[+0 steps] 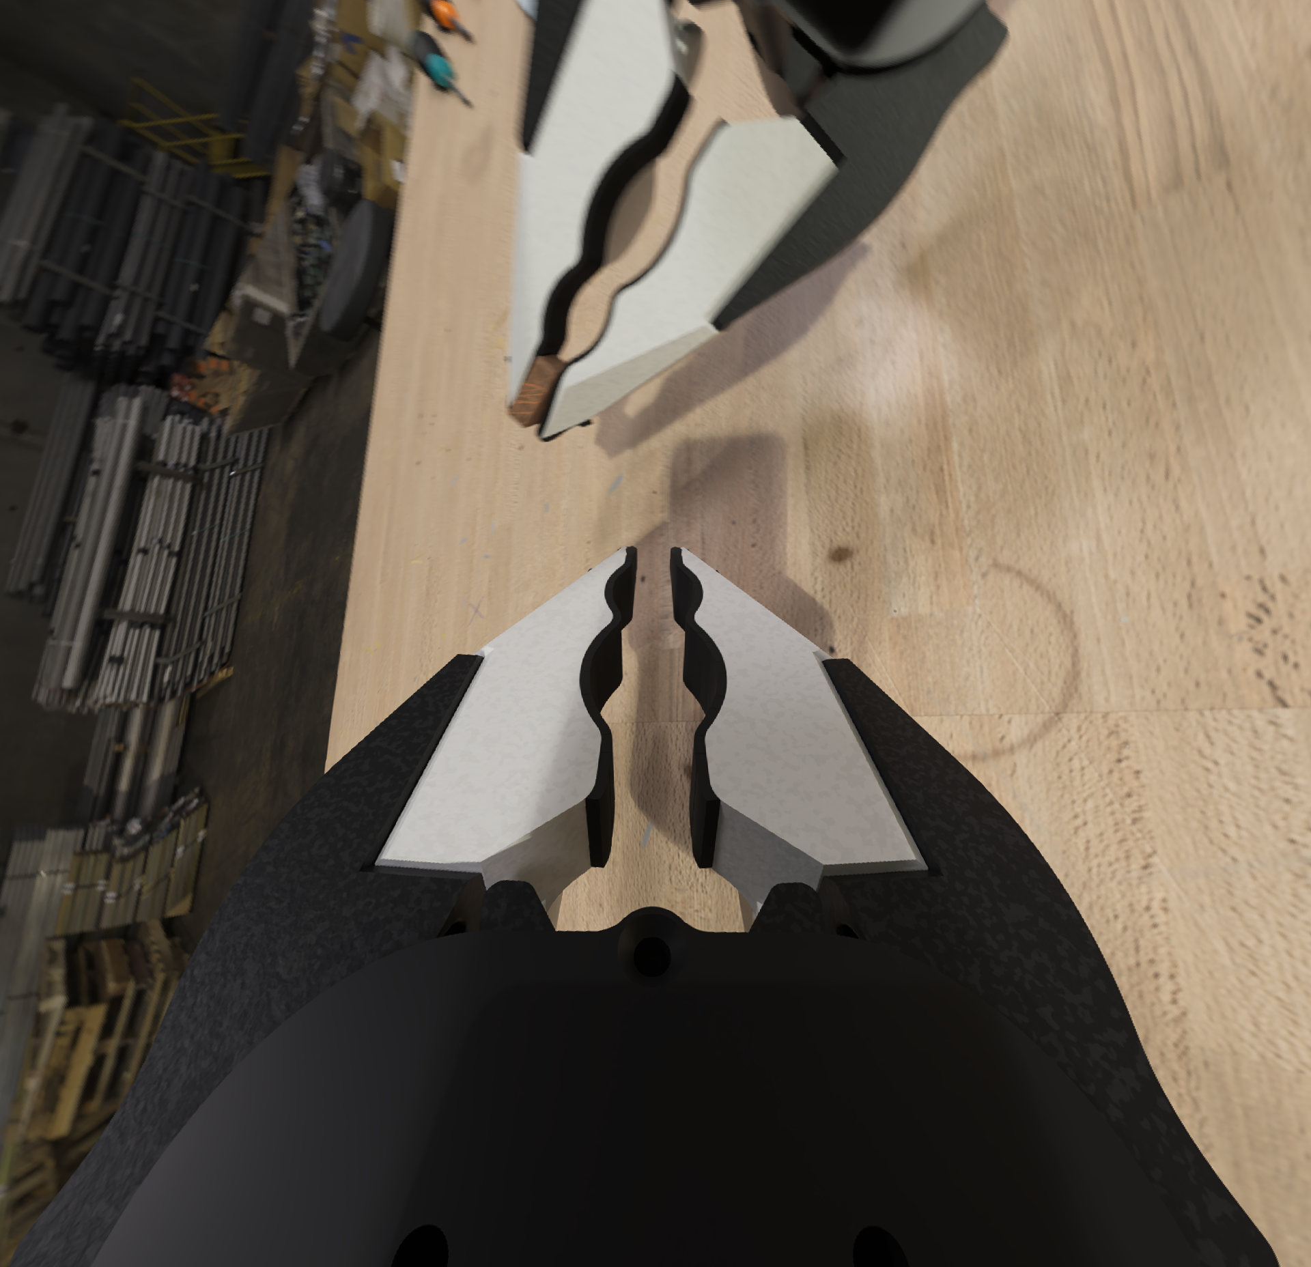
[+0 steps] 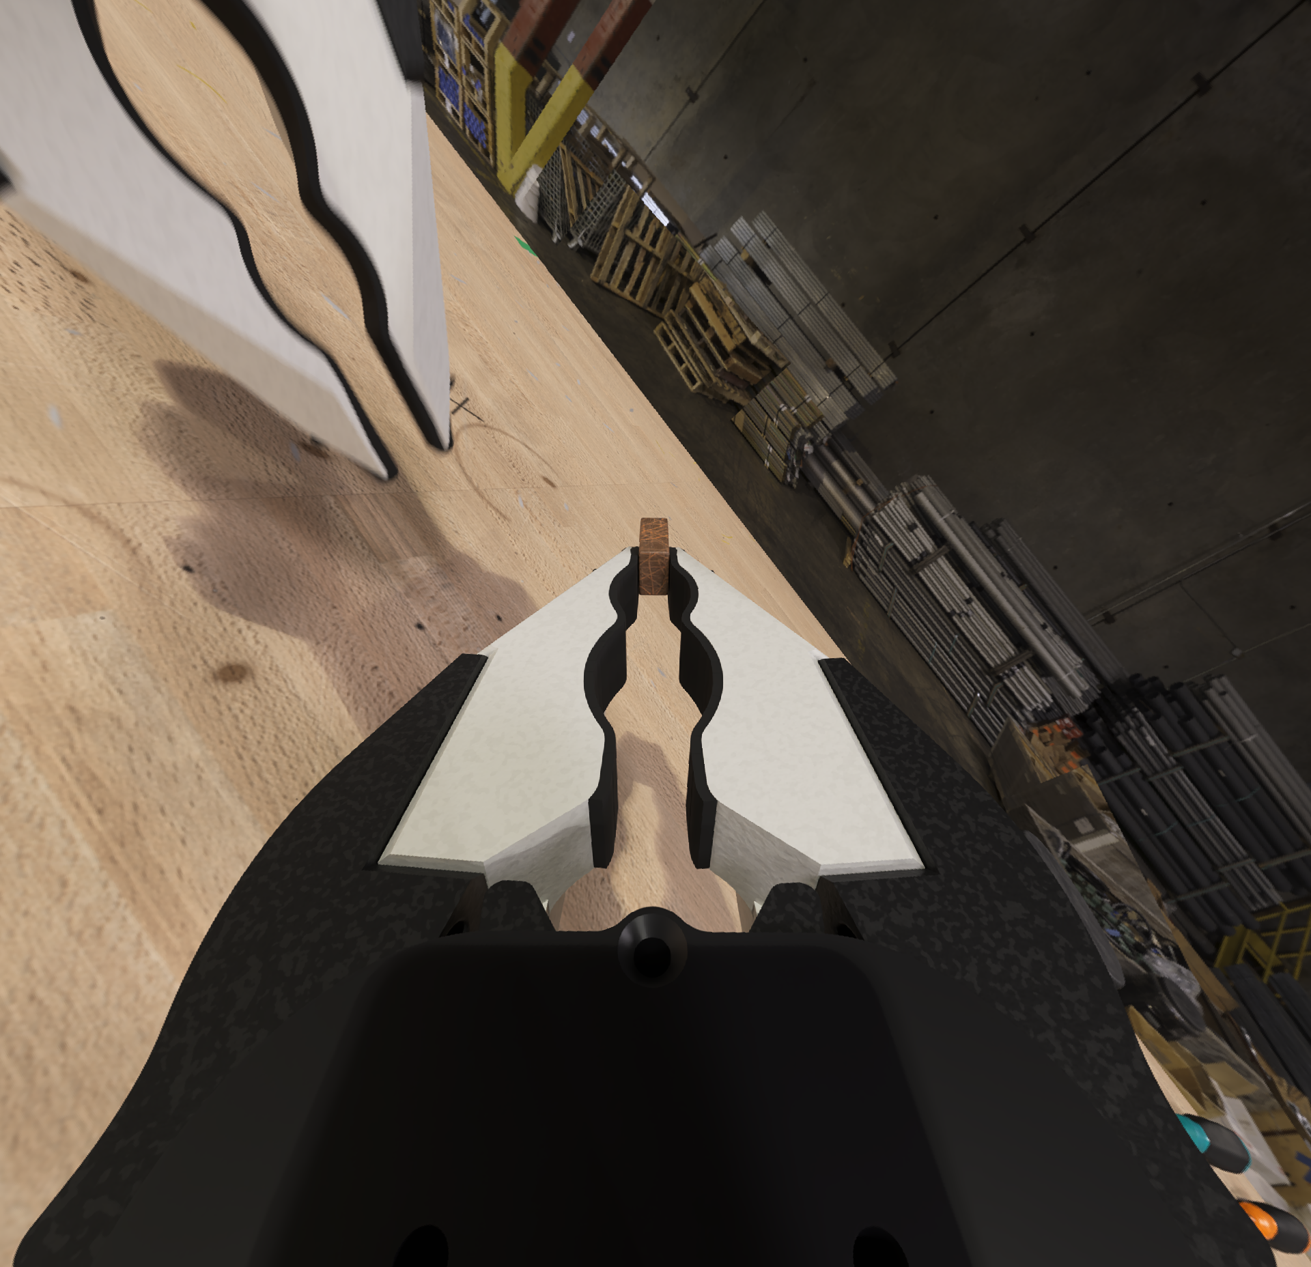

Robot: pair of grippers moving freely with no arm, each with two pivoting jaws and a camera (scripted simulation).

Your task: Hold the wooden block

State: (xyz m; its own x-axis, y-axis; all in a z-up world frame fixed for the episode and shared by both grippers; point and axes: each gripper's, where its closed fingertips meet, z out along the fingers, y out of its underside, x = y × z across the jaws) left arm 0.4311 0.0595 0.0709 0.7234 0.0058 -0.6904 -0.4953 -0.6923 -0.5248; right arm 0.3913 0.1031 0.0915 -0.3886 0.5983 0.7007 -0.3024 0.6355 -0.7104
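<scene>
we see right gripper (image 2: pixel 653 555) clamped on wooden block (image 2: pixel 653 559) at fingertips | left gripper (image 1: pixel 653 559) slightly apart, empty | both above counter (image 1: pixel 993 453)

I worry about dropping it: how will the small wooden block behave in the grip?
The wooden block looks solid, so probably stiff. It is small, so likely light. Only the tips of the right tool pinch it, so it might twist or slip out.

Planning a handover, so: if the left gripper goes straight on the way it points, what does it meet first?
Probably the wooden block pinched at the right gripper tips; only bare tabletop shows between, though depth is unclear.
</scene>
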